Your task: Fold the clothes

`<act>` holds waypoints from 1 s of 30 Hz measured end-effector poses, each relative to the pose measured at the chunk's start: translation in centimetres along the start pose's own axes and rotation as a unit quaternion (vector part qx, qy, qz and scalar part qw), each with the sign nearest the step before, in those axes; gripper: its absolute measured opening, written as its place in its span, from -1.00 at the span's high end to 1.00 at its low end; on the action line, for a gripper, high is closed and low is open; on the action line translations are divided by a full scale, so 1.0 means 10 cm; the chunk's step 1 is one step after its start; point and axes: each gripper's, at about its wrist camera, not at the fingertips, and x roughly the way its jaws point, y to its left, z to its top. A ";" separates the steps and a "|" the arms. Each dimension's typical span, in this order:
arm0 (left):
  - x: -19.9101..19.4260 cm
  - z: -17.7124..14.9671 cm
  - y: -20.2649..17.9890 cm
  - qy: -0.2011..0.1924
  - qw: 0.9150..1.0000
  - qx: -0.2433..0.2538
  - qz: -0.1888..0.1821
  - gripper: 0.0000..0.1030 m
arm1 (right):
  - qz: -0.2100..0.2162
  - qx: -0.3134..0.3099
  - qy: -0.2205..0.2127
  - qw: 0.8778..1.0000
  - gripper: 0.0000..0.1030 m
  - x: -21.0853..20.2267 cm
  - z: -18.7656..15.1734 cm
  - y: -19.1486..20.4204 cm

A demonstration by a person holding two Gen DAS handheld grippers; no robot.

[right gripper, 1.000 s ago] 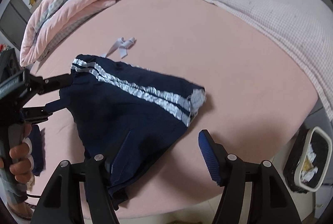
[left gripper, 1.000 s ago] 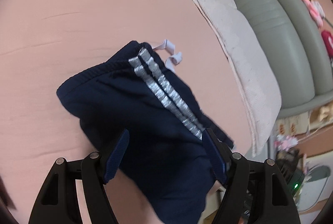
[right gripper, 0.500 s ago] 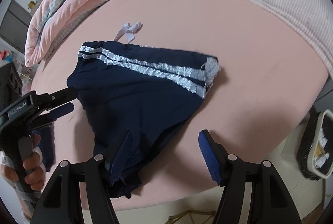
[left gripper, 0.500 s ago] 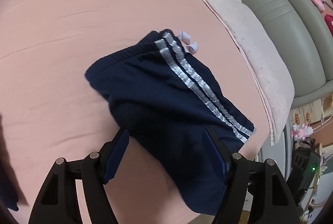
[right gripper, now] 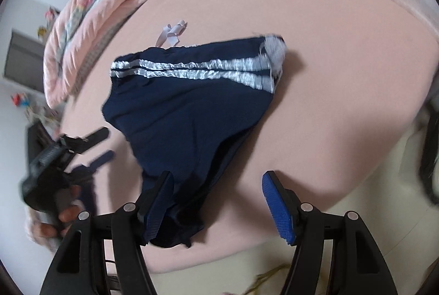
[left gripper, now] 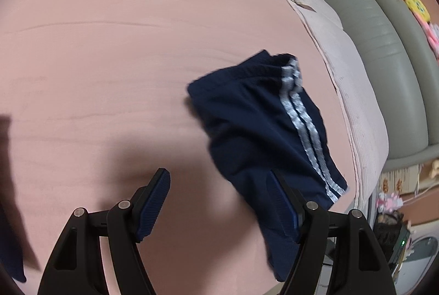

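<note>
The pair of navy blue shorts with two silver side stripes [right gripper: 189, 108] lies spread on the pink bed sheet [right gripper: 329, 75], in the middle of the right wrist view, the stripes running across its far edge from about 10 o'clock to 2 o'clock. A small white ribbon [right gripper: 171, 31] lies on the sheet just beyond the shorts at 11 o'clock. The near end of the shorts hangs toward the edge of the bed at 6 o'clock.

The right gripper [right gripper: 218, 201] has its jaws opening, standing wide apart; the near end of the shorts lies beside and partly behind its left pad, with nothing pressed between the pads.

The left gripper [left gripper: 219, 201] is also wide open and holds nothing; in its own view the shorts [left gripper: 263, 130] lie at 3 o'clock, their lower part passing behind the right pad. In the right wrist view this left gripper [right gripper: 101, 147] appears blurred at 8 o'clock, clear of the shorts, held by a hand [right gripper: 60, 218].

A folded pink quilt [right gripper: 90, 15] lies at 10 o'clock.
</note>
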 end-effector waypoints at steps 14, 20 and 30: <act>0.14 0.22 0.23 -0.010 0.990 -0.088 -0.113 -0.65 | 0.101 0.105 -0.013 0.989 -0.70 0.13 0.01 -0.21; 0.22 0.33 0.29 -0.002 0.982 -0.117 -0.147 -0.73 | 0.136 0.099 -0.017 0.986 -0.93 0.24 0.11 -0.18; 0.39 0.52 0.17 0.002 0.972 -0.145 -0.184 -0.82 | 0.157 0.101 -0.034 0.982 -0.98 0.32 0.26 -0.11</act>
